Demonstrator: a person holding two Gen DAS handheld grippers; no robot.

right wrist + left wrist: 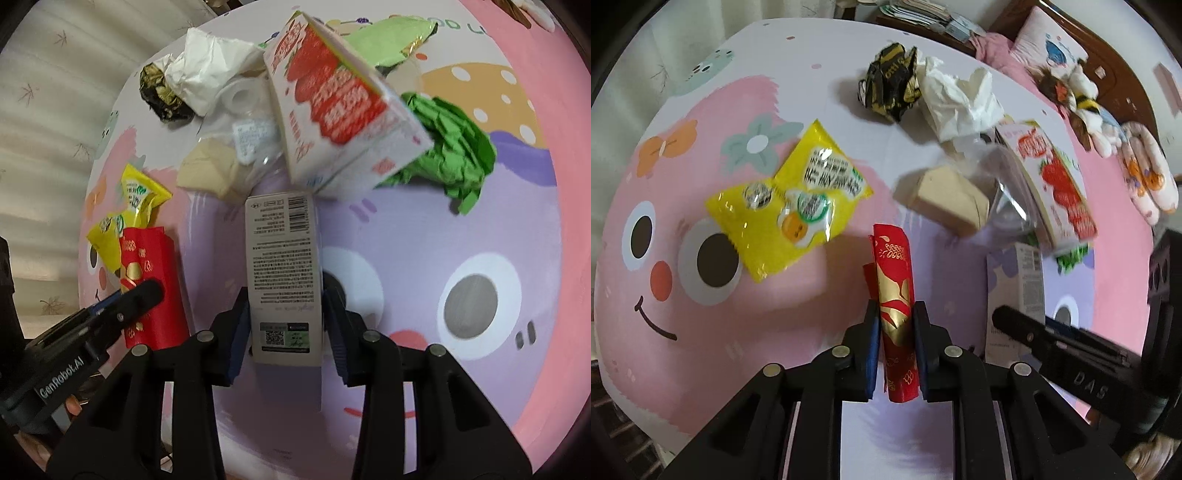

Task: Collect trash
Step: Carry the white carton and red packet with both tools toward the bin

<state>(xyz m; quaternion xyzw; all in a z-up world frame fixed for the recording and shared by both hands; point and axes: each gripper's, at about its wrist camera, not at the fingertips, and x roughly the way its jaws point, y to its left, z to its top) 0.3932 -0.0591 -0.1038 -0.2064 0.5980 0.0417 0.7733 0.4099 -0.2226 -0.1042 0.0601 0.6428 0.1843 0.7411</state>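
The left gripper (896, 325) is clamped on one red and gold packet (894, 291), its long axis running straight out along the fingers. The right gripper (286, 317) pinches one white printed box (282, 273), long axis likewise pointing forward. Beyond that box lies one strawberry carton (332, 107), tilted; one green crumpled paper (454, 155) right of the carton, one beige block (212, 171) and one yellow wrapper (125, 214) left, one white tissue (207, 77) behind.
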